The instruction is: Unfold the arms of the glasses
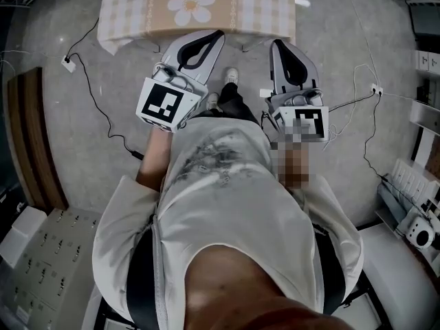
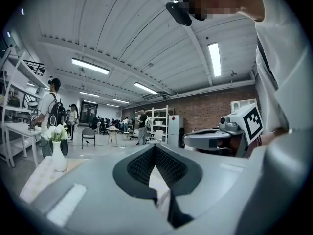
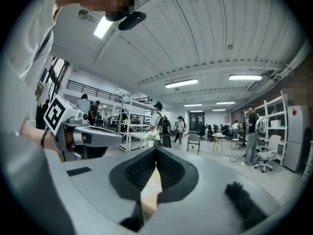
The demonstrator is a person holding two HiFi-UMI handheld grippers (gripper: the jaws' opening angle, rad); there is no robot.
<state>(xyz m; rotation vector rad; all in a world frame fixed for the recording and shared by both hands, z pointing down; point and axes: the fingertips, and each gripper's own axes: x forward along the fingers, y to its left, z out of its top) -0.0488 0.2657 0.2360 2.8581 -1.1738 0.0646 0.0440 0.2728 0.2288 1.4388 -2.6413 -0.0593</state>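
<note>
The worktop cloth [image 1: 130, 9] is checked beige and white, with a white, yellow-centred daisy [image 1: 192, 5]. The left gripper [image 1: 218, 34] and right gripper [image 1: 277, 44] are pale grey with black ribbed pads [image 2: 141, 166]. Their cubes [image 1: 165, 104] carry black-and-white square markers. The floor [image 1: 89, 115] is speckled grey.

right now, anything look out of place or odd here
Nothing spilled, askew or damaged. The only oddity: no glasses show in any view. The checked tablecloth ahead is only partly in view, and both the left hand-held gripper and right hand-held gripper are shut and empty.
</note>
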